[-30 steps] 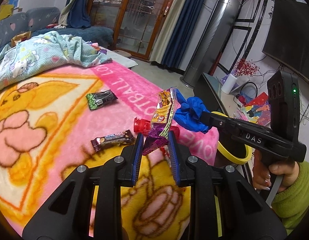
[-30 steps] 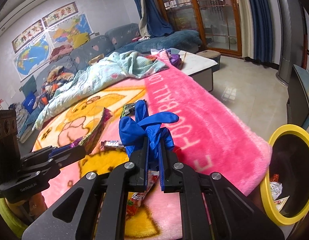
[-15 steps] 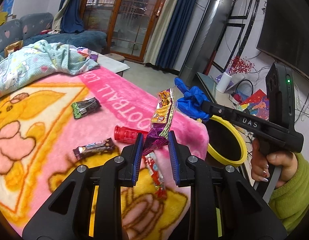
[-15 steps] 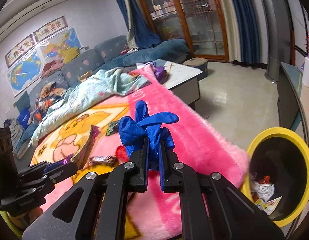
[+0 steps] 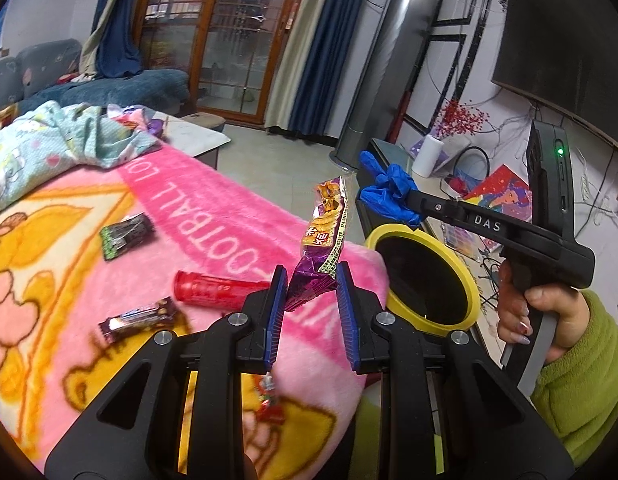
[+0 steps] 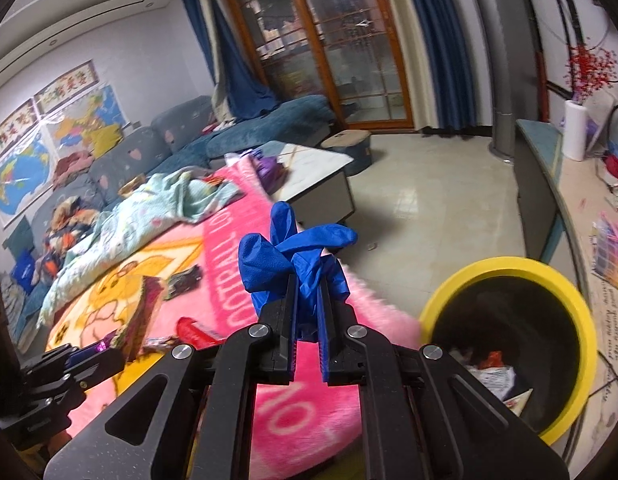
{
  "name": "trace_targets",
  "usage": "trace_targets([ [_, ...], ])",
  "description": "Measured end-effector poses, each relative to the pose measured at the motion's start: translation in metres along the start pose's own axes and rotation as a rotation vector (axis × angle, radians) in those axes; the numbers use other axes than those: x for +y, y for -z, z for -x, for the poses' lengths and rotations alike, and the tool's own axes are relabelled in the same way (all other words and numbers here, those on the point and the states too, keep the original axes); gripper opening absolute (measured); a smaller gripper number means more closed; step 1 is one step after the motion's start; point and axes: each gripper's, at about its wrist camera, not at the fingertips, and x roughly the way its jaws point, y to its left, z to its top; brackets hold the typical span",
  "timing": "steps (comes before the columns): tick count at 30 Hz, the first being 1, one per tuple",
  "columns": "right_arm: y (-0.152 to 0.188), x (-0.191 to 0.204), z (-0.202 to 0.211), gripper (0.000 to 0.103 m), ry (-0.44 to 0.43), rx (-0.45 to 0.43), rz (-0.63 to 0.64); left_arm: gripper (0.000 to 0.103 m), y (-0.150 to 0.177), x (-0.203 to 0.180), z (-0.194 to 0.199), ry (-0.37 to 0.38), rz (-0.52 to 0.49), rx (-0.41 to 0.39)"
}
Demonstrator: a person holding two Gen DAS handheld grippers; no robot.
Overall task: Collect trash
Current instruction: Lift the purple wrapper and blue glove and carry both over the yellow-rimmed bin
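- Two tools loaded: left tool [image 5: 312, 280] nipping purple snack wrapper [image 5: 323, 240] by its lower end, upright, clear of pink blanket [image 5: 229, 216].
- Right tool [image 6: 307, 300] clamped on bunched blue glove [image 6: 293, 252], near yellow-rimmed bin [image 6: 509, 268], presumably for dropping.
- Remaining on blanket: red tube [image 5: 213, 290], two dark wrappers.

left hand-held gripper [image 5: 311, 296] pinching snack wrapper [image 5: 323, 240], yellow bin [image 5: 469, 280]

I'm in a home living room: sofa [image 6: 157, 148], wall maps [image 6: 25, 168], glass doors [image 6: 349, 48], TV [image 5: 565, 36], blanket [image 5: 89, 240].
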Motion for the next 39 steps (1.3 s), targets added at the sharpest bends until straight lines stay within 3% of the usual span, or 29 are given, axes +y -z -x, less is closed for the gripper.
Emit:
trace_targets([
  [23,0.01,-0.112,0.03,0.008,0.176,-0.027,-0.229,0.019,-0.005,-0.08,-0.062,0.118,-0.152,0.056],
  [39,0.026,-0.17,0.037,0.008,0.267,-0.019,-0.355,0.019,-0.002,-0.115,-0.116,0.173,-0.19,0.131],
])
